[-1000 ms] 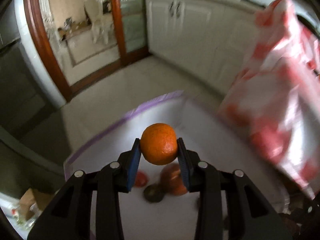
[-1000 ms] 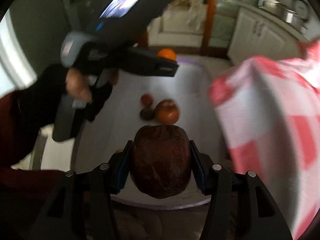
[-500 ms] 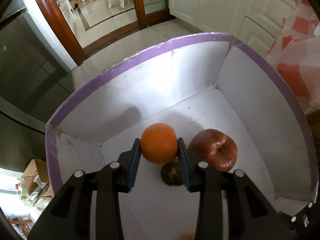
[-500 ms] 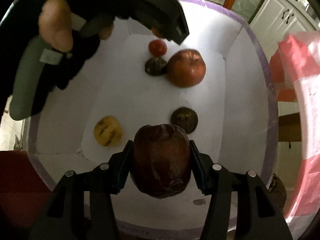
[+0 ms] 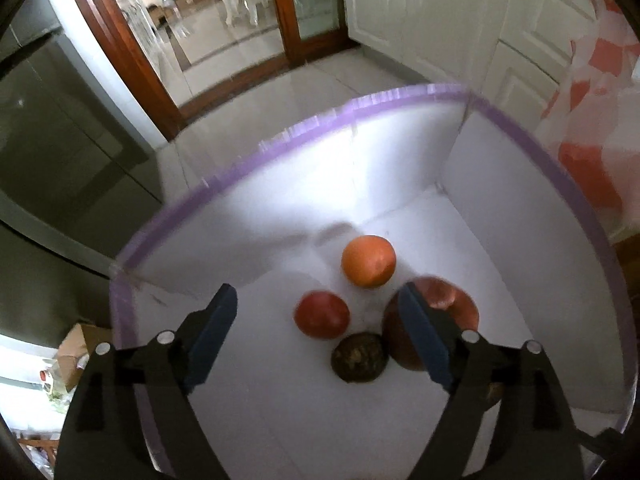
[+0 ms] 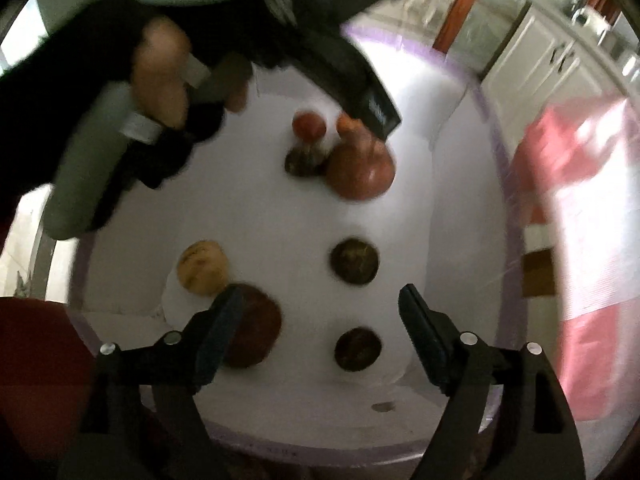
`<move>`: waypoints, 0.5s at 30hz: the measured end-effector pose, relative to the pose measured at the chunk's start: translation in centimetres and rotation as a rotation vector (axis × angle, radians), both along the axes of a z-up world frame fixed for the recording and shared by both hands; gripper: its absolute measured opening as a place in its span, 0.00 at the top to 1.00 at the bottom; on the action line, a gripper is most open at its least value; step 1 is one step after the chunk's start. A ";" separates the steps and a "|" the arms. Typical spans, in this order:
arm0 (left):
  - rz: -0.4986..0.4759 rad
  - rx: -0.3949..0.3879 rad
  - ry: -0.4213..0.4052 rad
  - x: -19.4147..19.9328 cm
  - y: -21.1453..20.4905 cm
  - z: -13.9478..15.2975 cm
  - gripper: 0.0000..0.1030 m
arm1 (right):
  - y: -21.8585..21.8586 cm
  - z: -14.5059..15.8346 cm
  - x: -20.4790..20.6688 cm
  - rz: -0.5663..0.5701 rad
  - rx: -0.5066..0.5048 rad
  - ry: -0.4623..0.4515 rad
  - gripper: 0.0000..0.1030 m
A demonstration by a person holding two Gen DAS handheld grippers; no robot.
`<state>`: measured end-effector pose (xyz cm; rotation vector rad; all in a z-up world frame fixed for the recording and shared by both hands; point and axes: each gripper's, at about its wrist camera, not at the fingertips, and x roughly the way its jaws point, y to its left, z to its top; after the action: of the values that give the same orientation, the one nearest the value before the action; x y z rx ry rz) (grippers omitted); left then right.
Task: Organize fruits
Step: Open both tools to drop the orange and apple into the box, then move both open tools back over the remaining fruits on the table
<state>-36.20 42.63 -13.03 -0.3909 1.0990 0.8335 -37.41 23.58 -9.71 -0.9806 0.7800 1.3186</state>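
Note:
A white box with a purple rim [image 5: 256, 160] holds the fruit. My left gripper [image 5: 316, 312] is open above its far corner. An orange [image 5: 369, 261] lies on the floor below it, next to a small red fruit [image 5: 322, 314], a dark round fruit [image 5: 359, 357] and a big red apple [image 5: 460, 308]. My right gripper [image 6: 320, 312] is open over the near side. A dark red apple [image 6: 256, 332] lies by its left finger. A yellowish fruit [image 6: 202, 267] and two dark round fruits [image 6: 354, 261] [image 6: 357, 349] lie nearby.
A red and white checked cloth [image 6: 592, 216] hangs right of the box. The left hand and its gripper body [image 6: 160, 92] reach over the box's far left. White cabinets [image 5: 432, 20] and a wooden door frame [image 5: 120, 40] stand behind.
Both grippers opened. The orange dropped from the left gripper onto the box floor. The dark red apple dropped from the right gripper and lies at the near left.

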 end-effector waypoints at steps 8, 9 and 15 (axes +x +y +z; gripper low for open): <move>0.089 0.379 -0.269 0.8 -3.0 11.0 0.02 | -5.9 12.8 3.7 -0.116 0.458 0.094 0.16; 0.062 0.386 -0.331 1.5 -4.2 12.5 0.02 | -7.1 14.3 4.6 -0.153 0.506 0.076 0.15; -0.241 0.322 -0.458 8.3 -12.1 17.4 0.02 | -17.1 19.6 11.2 -0.431 0.686 -0.060 0.12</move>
<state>-27.95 30.56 4.37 -0.1607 0.5597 0.6486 -26.24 6.48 9.87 -0.2787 0.4052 1.0531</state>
